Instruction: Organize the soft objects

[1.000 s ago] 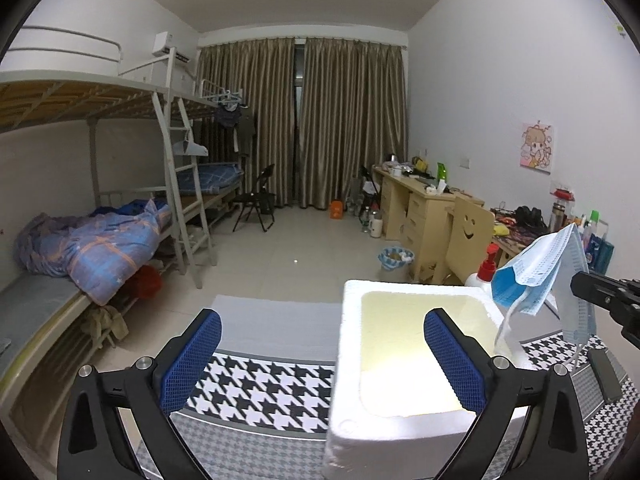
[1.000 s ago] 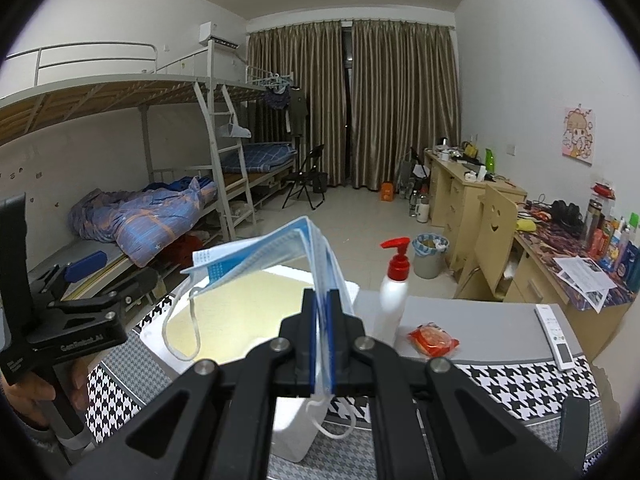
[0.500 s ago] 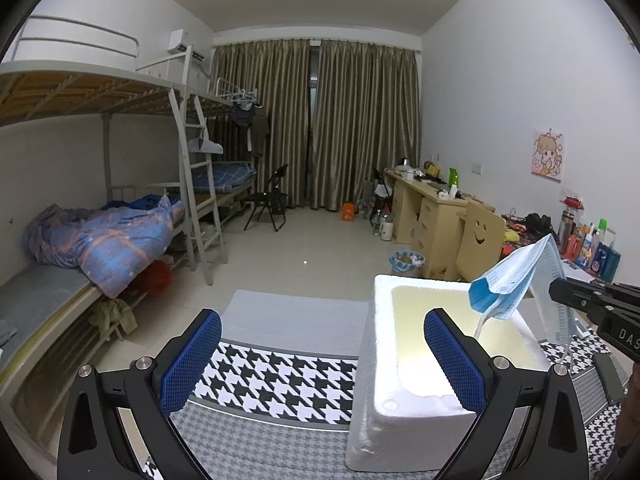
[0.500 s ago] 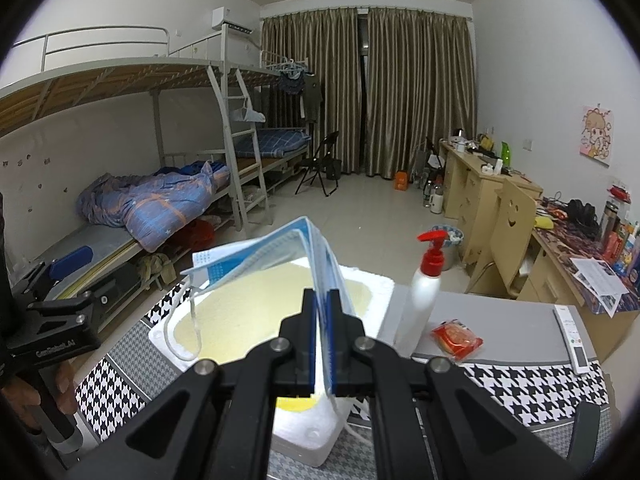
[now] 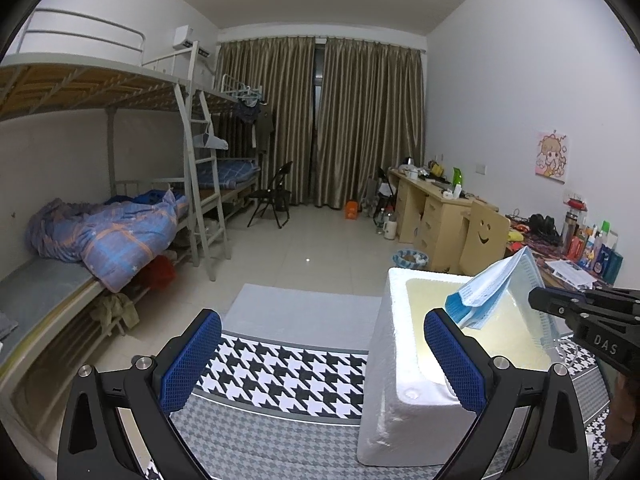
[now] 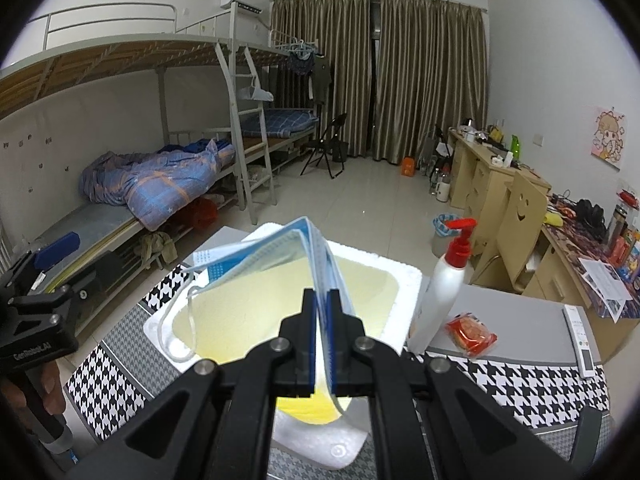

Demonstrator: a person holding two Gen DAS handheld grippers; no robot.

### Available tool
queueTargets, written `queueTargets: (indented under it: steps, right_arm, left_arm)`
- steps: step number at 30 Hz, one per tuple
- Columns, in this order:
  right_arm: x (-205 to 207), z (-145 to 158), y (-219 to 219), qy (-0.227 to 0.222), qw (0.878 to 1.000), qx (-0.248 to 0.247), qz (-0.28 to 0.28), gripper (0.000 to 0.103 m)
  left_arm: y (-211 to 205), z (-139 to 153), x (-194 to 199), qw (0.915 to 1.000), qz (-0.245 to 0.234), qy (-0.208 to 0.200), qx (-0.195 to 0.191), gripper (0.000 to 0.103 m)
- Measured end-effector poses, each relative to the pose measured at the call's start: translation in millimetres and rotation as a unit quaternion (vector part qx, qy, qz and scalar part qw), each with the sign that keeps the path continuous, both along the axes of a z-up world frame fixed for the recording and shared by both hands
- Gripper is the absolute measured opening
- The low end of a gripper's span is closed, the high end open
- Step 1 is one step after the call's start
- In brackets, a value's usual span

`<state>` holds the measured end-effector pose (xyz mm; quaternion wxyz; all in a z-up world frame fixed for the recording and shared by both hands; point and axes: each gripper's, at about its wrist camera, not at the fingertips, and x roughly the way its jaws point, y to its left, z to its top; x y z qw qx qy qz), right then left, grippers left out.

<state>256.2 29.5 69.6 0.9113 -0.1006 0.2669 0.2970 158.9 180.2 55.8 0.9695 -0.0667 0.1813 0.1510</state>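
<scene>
My right gripper [image 6: 320, 300] is shut on a blue surgical face mask [image 6: 276, 252] and holds it over the open white foam box [image 6: 404, 280] with a yellow inside. The mask's ear loop hangs down at the box's left rim. In the left wrist view the mask [image 5: 496, 284] and right gripper [image 5: 536, 300] hang over the box [image 5: 388, 364] at the right. My left gripper [image 5: 320, 360] is open and empty, left of the box, above the houndstooth tablecloth [image 5: 288, 376].
A white pump bottle with a red top [image 6: 444, 288], a red snack packet [image 6: 470, 332] and a remote [image 6: 580, 340] lie right of the box. Bunk beds stand at the left, desks and a chair at the right.
My right gripper has lowered the mask closer to the box's opening. My left gripper has shifted left, so the box sits further right in its view.
</scene>
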Motion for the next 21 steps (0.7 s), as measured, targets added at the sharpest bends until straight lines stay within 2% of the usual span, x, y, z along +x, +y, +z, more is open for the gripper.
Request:
queueTargets:
  steps: [6,8,10,13,21]
  right_arm:
    - [5.0,-7.3,8.4,0.016,1.000,-0.014,0.009,0.007]
    - [5.0,-9.1,10.4,0.017,1.000,-0.018,0.010,0.013]
    - [5.0,-10.6,12.5,0.020,0.999,-0.020,0.017,0.035]
    - [-0.1,-11.2,14.7,0.008,1.000,-0.023,0.019,0.057]
    - [-3.3,-6.8,5.5,0.008,1.000,-0.008,0.023,0.062]
  left_arm:
    - [1.8,-1.8,-0.7,1.0000,-0.001,0.001,-0.004,0.102]
    - [2.3,-3.0,-1.0,1.0000,-0.002,0.000,-0.005,0.102]
    - [2.1,-3.1,-0.7,1.0000,-0.001,0.000,-0.006,0.102]
    - [3.2,-4.8,0.9,0.9999,0.000,0.002,-0.010,0.102]
    - [-1.1,-6.8,0.2,0.9999,-0.009,0.003,-0.012,0.102]
